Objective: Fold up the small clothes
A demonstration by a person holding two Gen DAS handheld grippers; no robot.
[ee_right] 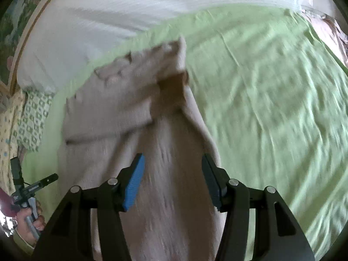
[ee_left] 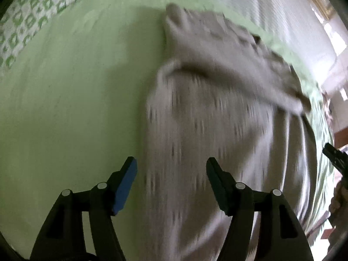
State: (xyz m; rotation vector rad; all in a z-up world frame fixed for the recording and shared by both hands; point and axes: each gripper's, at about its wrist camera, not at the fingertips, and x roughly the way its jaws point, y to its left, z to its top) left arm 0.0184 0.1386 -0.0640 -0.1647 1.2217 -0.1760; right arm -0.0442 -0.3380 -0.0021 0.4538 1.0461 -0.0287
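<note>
A beige knitted garment (ee_left: 217,113) lies on a light green bed sheet (ee_left: 76,87), its far part folded over on itself. It also shows in the right wrist view (ee_right: 134,117). My left gripper (ee_left: 171,163) is open and empty, hovering over the garment's left edge. My right gripper (ee_right: 173,161) is open and empty, hovering over the garment's right part. Both views are blurred by motion. The left gripper's handle and the hand on it (ee_right: 28,198) show at the lower left of the right wrist view.
A green-and-white patterned pillow (ee_left: 28,21) lies at the far left of the bed. A white ribbed wall or headboard (ee_right: 130,6) runs behind the bed. The green sheet (ee_right: 271,108) stretches, wrinkled, to the right of the garment.
</note>
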